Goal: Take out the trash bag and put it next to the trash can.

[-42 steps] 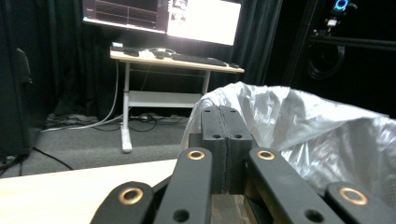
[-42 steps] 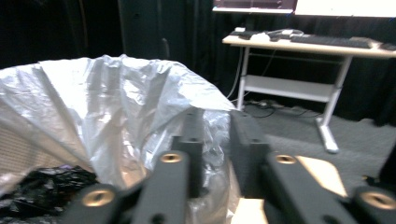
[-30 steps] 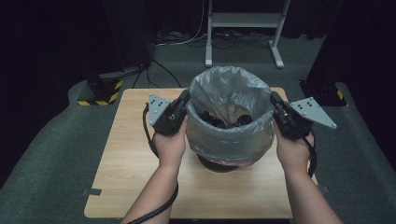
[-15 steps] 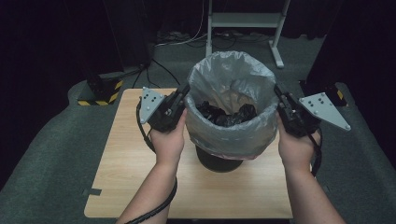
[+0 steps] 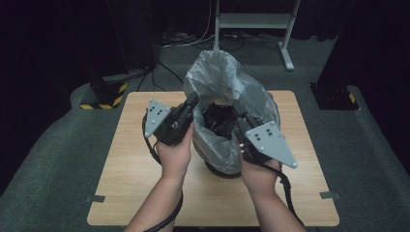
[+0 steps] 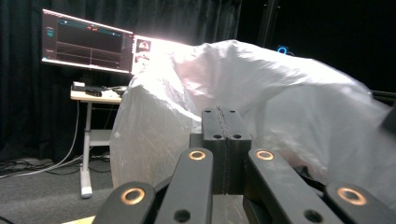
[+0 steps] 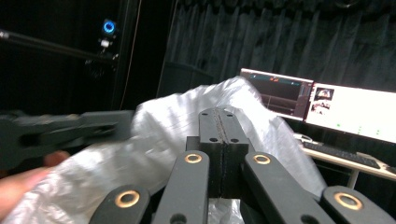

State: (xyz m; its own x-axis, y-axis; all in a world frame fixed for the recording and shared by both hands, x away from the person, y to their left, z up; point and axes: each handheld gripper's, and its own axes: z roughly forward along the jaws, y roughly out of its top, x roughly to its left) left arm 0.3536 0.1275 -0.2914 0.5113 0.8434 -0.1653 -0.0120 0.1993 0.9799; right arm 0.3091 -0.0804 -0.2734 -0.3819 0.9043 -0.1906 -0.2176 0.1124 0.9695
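Observation:
A grey translucent bin bag (image 5: pixel 217 82) rises out of a dark bin (image 5: pixel 223 172) at the middle of the wooden table (image 5: pixel 135 193). Dark rubbish (image 5: pixel 218 118) shows inside its mouth. My left gripper (image 5: pixel 192 102) is shut on the bag's left rim. My right gripper (image 5: pixel 239 122) is shut on the rim at the near right, with its grey plate facing up. In the left gripper view the jaws (image 6: pixel 226 122) are pressed together against the bag (image 6: pixel 280 102). The right gripper view has its shut jaws (image 7: pixel 219 123) on the bag (image 7: pixel 187 121), and the left gripper (image 7: pixel 60 128) shows blurred at the left.
A white stand's legs (image 5: pixel 285 43) and cables lie on the floor beyond the table. A black-and-yellow striped block (image 5: pixel 104 94) sits off the far left corner. Lit monitors (image 6: pixel 86 42) (image 7: pixel 322 102) stand on a desk in the background.
The bag's rim has come up off the bin and gathered inward. Both grippers moved toward each other with it, and the right one swung in front of the bag.

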